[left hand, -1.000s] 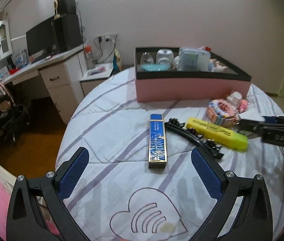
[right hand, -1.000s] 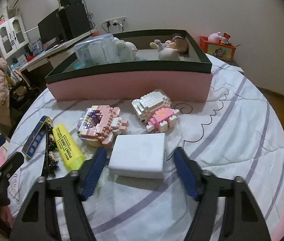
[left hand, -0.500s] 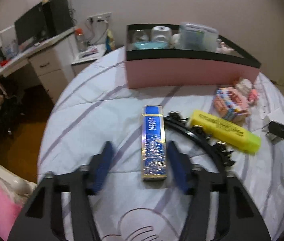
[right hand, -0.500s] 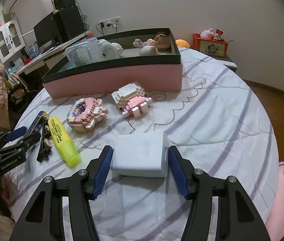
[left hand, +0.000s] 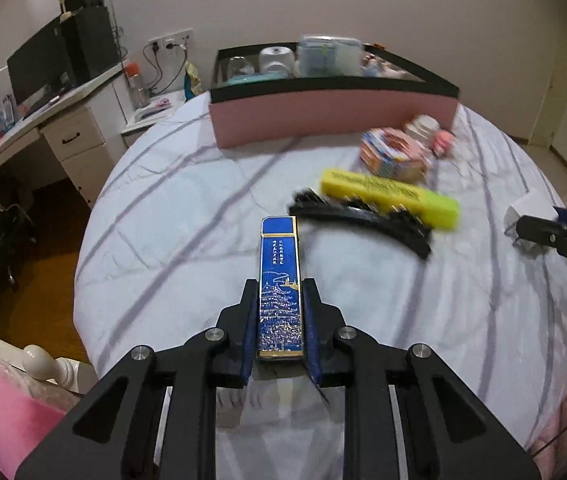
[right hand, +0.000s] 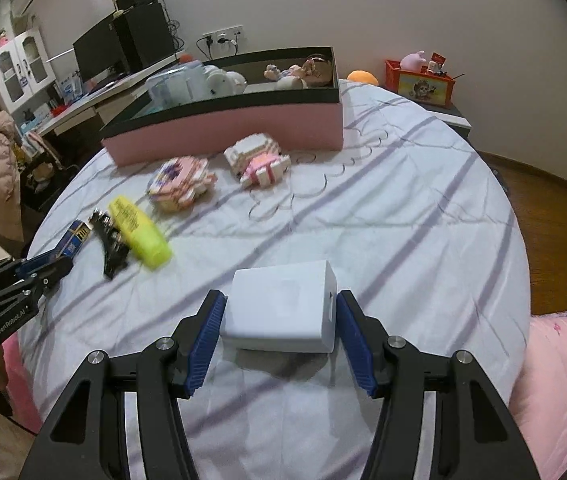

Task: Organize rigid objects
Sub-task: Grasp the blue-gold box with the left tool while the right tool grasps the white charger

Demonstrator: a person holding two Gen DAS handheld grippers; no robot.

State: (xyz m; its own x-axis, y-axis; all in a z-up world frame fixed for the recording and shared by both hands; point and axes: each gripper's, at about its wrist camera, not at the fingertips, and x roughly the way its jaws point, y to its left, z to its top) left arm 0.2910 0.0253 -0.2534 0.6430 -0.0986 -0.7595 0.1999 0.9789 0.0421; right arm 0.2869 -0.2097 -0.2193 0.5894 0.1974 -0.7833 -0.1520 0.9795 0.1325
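L gripper: jaws just closed in; pads now pressed on both long sides of the blue rectangular box, near end pinched, far end projecting toward the pink storage box. Box seen at bed level, whether lifted cannot be told.

R gripper: jaws part-spread, white box pinched between the blue pads, which meet its left and right faces; a shadow beneath suggests it is held just off the bedspread.

Step judged: both pickups made, transfer to storage box pending. Next move calls for a lift clear of the bedspread, then carry to the far side over the black rim, w/ free space picked among items already inside.

Outward, L view: black hair clip just right of blue box, yellow highlighter-shaped item touching/behind it, brick-built toys farther right, near the pink wall.
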